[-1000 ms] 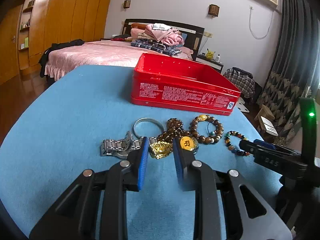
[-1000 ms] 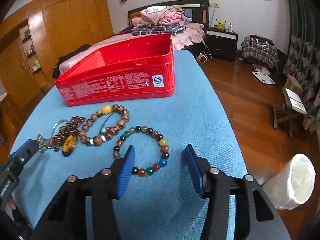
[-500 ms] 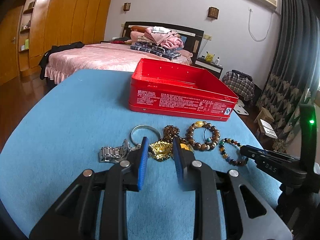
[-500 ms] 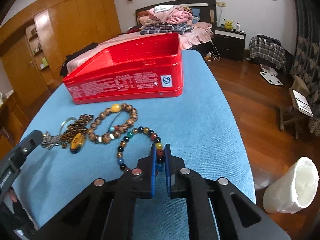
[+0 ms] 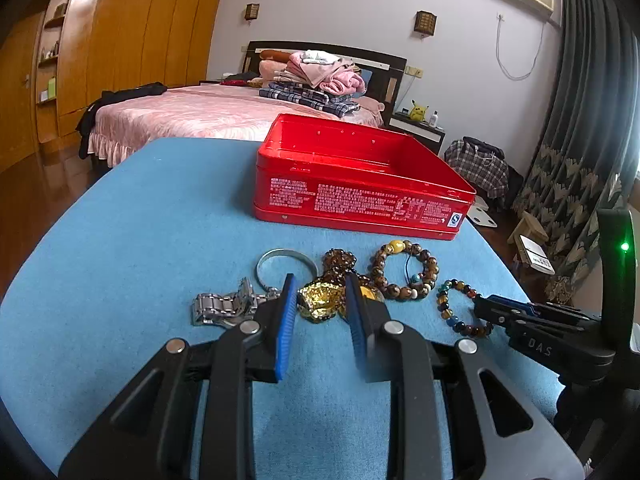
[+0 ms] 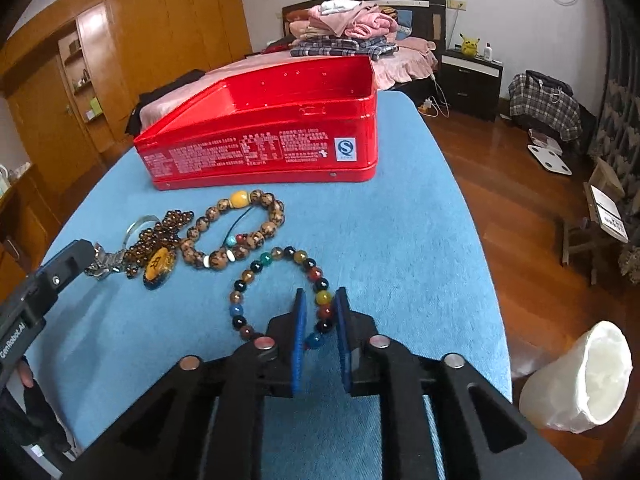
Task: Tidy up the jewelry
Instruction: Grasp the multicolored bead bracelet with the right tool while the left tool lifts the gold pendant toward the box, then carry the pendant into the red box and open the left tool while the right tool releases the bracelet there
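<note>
Blue-padded fingers of the right gripper [image 6: 319, 312] stand narrowly apart with the near arc of the multicoloured bead bracelet [image 6: 280, 292] between them. Whether the pads press the beads cannot be determined; a small gap shows on each side, so the grasp is judged not yet firm. The left gripper [image 5: 320, 300] is partly open, its fingers flanking the gold ornament [image 5: 322, 300] without visibly touching it.

All locations below are given relative to the red tin [image 6: 260, 132], which stands open on the blue cloth [image 6: 380, 220].

- Multicoloured bead bracelet: in front of the tin's right end, well apart from it.
- Brown bead bracelet [image 6: 236, 232]: directly in front of the tin, near its front wall.
- Dark bead string with amber pendant [image 6: 160, 264], silver ring [image 5: 286, 266] and metal watch band [image 5: 224, 308]: in front of the tin's left end, crowded together.

Hazards, as judged from this position:

1. Round beads may roll out of a pinch on a single bead; cause: smooth curved surfaces against flat pads.
2. The free loop may swing and catch the tin's rim on transfer.
3. The gold ornament lies against the dark bead string; lifting one may drag the other.
</note>
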`<state>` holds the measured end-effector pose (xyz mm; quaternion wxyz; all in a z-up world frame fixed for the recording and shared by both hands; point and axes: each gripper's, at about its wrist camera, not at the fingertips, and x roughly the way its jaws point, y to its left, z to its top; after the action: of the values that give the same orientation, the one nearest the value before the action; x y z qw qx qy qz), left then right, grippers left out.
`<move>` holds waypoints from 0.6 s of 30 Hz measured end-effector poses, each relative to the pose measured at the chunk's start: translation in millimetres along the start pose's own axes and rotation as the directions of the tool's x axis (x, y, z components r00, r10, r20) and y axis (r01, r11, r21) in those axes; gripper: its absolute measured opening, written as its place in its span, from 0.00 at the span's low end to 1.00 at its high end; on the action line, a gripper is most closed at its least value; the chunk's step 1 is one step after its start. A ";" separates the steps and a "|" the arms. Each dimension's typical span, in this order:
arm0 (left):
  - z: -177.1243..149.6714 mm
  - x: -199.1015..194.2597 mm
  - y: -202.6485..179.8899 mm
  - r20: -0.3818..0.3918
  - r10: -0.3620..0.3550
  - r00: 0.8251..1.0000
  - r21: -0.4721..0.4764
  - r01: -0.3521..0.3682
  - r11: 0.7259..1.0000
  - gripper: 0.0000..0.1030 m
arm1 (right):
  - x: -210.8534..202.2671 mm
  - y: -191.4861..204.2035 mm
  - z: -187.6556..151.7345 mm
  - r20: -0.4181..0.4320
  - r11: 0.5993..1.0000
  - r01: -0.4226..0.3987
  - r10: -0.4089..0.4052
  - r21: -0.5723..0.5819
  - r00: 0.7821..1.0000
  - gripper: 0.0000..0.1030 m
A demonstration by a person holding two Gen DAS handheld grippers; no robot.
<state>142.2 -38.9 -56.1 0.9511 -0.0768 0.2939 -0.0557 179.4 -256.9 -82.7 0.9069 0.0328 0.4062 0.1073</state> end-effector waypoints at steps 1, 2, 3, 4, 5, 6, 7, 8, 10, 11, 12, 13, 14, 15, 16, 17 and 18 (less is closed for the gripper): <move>-0.2 0.4 0.2 -0.001 0.001 1.000 0.000 -0.001 1.000 0.23 | 1.1 2.2 0.3 0.001 1.000 0.001 -0.001 -0.010 1.000 0.22; 0.0 0.9 0.0 -0.002 0.001 1.000 -0.001 -0.001 1.000 0.23 | 1.7 4.1 -0.2 0.003 1.000 0.010 -0.010 -0.019 1.000 0.22; 0.3 1.5 0.6 -0.003 0.001 1.000 -0.002 -0.001 1.000 0.23 | 1.9 5.8 -0.9 0.006 0.999 0.020 -0.020 -0.034 1.000 0.22; 0.3 1.4 0.5 -0.002 0.001 1.000 -0.001 -0.001 1.000 0.23 | 2.2 7.5 -1.3 0.009 0.998 0.030 -0.029 -0.049 1.000 0.21; 0.3 1.8 0.5 -0.003 0.001 1.000 0.000 -0.001 1.000 0.23 | 2.1 8.9 -1.6 0.010 0.998 0.034 -0.034 -0.054 0.999 0.13; 0.3 1.5 0.6 -0.003 0.000 1.000 0.000 0.000 1.000 0.23 | 2.3 8.9 -1.5 0.009 0.998 0.035 -0.034 -0.057 0.999 0.08; 0.2 2.0 0.6 -0.005 0.000 1.000 0.002 0.000 1.000 0.23 | 2.2 8.0 -1.3 0.006 0.998 0.026 -0.025 -0.051 1.000 0.08; -0.1 2.9 -0.1 -0.007 0.002 1.000 0.005 -0.001 1.000 0.23 | 1.9 7.5 -1.2 0.005 0.999 0.020 -0.020 -0.043 1.000 0.08; -0.6 3.5 -1.0 -0.011 0.006 1.000 0.013 -0.006 1.000 0.23 | -1.7 7.0 -0.1 0.004 0.999 0.008 -0.008 -0.041 1.000 0.08; -0.4 4.1 -2.1 -0.015 0.012 1.000 0.021 -0.012 1.000 0.23 | -3.7 7.3 1.0 0.009 0.999 0.001 -0.001 -0.038 1.000 0.08; -0.1 4.1 -2.1 -0.016 0.015 1.000 0.025 -0.015 1.000 0.23 | -6.6 7.6 2.4 0.015 0.999 -0.011 0.011 -0.033 1.000 0.08; 0.6 4.3 -3.0 -0.016 0.016 1.000 0.025 -0.016 1.000 0.23 | -11.3 8.2 4.6 0.025 0.999 -0.024 0.025 -0.029 0.999 0.08; 1.7 4.0 -2.3 -0.017 0.018 1.000 0.025 -0.017 1.000 0.23 | -14.5 9.3 7.0 0.032 0.999 -0.029 0.030 -0.033 0.999 0.08; 3.7 4.2 -2.7 -0.018 0.018 1.000 0.024 -0.018 1.000 0.23 | -17.8 11.1 8.5 0.040 0.999 -0.029 0.031 -0.039 0.999 0.08; 5.4 3.7 -2.6 -0.017 0.018 1.000 0.023 -0.017 1.000 0.23 | -22.6 13.4 11.2 0.048 0.998 -0.033 0.036 -0.049 0.998 0.08; 8.3 2.9 -2.7 -0.014 0.017 1.000 0.023 -0.017 1.000 0.23 | -24.9 15.7 13.0 0.054 0.998 -0.039 0.041 -0.053 0.998 0.08; 11.2 2.0 -3.4 -0.009 0.018 1.000 0.024 -0.017 1.000 0.23 | -27.8 17.6 15.2 0.061 0.997 -0.045 0.048 -0.057 0.997 0.08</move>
<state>150.0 -41.3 -47.5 0.9511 -0.0626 0.2980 -0.0513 169.7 -245.5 -49.6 0.9170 0.0203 0.3736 0.1386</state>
